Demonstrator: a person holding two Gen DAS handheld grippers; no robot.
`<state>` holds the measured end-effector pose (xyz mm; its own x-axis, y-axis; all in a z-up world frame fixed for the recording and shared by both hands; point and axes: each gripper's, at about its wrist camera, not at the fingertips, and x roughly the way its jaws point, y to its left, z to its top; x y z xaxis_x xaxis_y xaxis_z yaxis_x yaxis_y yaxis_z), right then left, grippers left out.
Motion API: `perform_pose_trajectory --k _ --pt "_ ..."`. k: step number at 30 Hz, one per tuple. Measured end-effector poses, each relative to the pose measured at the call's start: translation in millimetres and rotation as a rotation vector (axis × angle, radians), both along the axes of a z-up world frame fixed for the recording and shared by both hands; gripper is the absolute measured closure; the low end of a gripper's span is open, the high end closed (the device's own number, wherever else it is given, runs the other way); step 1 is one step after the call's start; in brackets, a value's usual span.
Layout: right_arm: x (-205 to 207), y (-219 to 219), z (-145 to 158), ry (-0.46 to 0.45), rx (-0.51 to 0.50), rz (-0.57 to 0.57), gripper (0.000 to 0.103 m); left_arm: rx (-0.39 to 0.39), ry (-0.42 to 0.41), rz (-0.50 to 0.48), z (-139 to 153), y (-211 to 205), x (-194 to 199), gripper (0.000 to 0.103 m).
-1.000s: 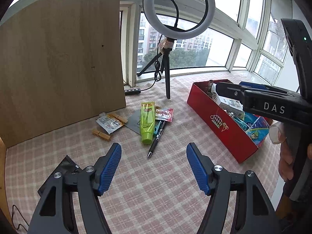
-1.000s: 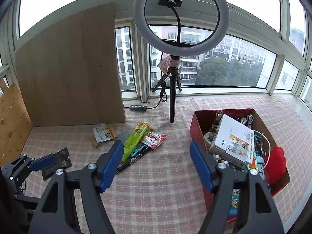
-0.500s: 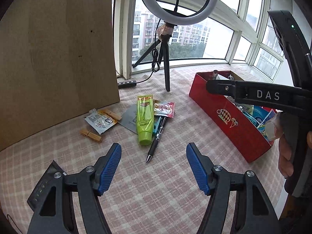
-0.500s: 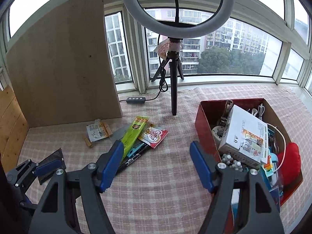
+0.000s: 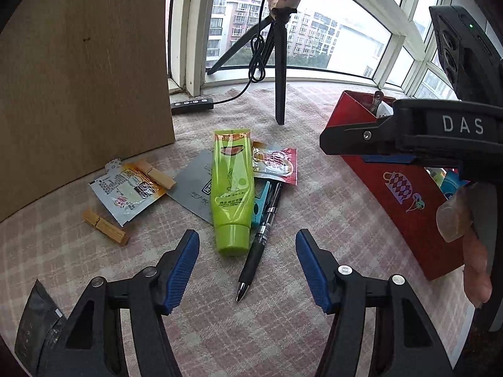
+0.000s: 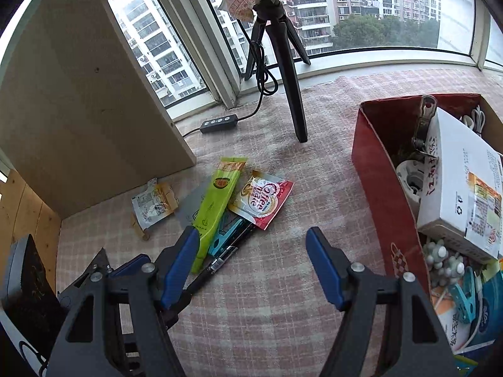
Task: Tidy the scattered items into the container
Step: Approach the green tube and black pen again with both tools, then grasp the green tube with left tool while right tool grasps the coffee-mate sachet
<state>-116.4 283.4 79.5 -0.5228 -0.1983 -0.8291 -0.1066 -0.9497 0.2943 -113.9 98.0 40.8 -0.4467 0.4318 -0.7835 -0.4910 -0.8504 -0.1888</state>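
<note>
A pile lies on the checked cloth: a green tube (image 5: pixel 232 188), a black pen (image 5: pixel 257 248), a teal clip (image 5: pixel 259 201), a red coffee sachet (image 5: pixel 276 166) and a grey card (image 5: pixel 195 185). My left gripper (image 5: pixel 246 248) hovers just above the tube's cap and the pen. Its jaws are closing and the pads touch nothing. My right gripper (image 6: pixel 253 242) is open and empty over bare cloth right of the green tube (image 6: pixel 213 207). To its right stands the red box (image 6: pixel 377 182), full of items.
A white-orange sachet (image 5: pixel 125 191) and two wooden clothespins (image 5: pixel 105 226) lie left of the pile, and a black packet (image 5: pixel 34 323) sits at the near left. Behind stand a tripod (image 5: pixel 279 88), its cable switch (image 5: pixel 191 105) and a leaning wooden board (image 5: pixel 78 78).
Both grippers have come down and forward toward the pile, which now looks larger. The left jaws have narrowed a little. The right jaws keep the same width.
</note>
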Motion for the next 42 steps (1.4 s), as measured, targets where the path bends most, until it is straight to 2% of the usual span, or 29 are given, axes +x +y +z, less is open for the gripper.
perform_pose_trajectory --k 7,9,11,12,16,20,25,27,29,33,35,37,39,42 --pt "-37 17 -26 -0.072 -0.025 -0.051 0.036 0.015 -0.029 0.013 -16 7 -25 0.05" --pt "-46 23 -36 -0.097 -0.067 -0.068 0.043 -0.001 -0.019 0.006 -17 14 -31 0.051" --pt "-55 29 -46 -0.132 -0.116 -0.079 0.056 -0.021 -0.014 -0.011 -18 21 -37 0.051" --pt "-59 31 -51 -0.148 -0.137 -0.086 0.058 -0.031 -0.012 -0.018 -19 25 -40 0.051" --pt "-68 34 -62 -0.18 -0.186 -0.101 0.059 -0.077 -0.002 -0.035 -23 38 -49 0.052" --pt "-72 33 -66 -0.184 -0.195 -0.11 0.059 -0.092 -0.027 -0.031 -26 41 -58 0.053" --pt "-75 32 -65 -0.188 -0.212 -0.112 0.059 -0.125 -0.008 -0.047 -24 47 -60 0.054" --pt "-76 33 -65 -0.186 -0.212 -0.105 0.062 -0.118 -0.014 -0.05 -24 47 -60 0.058" --pt "-78 34 -68 -0.194 -0.233 -0.101 0.073 -0.105 -0.018 -0.058 -24 47 -60 0.063" --pt "-78 36 -70 -0.195 -0.248 -0.104 0.081 -0.109 -0.022 -0.058 -24 46 -60 0.064" --pt "-76 36 -69 -0.188 -0.254 -0.1 0.093 -0.108 -0.024 -0.057 -23 45 -59 0.065" --pt "-75 35 -66 -0.173 -0.259 -0.092 0.095 -0.095 -0.016 -0.055 -20 43 -58 0.07" --pt "-74 33 -62 -0.153 -0.256 -0.079 0.097 -0.062 -0.014 -0.053 -14 39 -58 0.085" --pt "-73 29 -58 -0.129 -0.27 -0.066 0.098 -0.058 -0.014 -0.052 -10 36 -60 0.089"
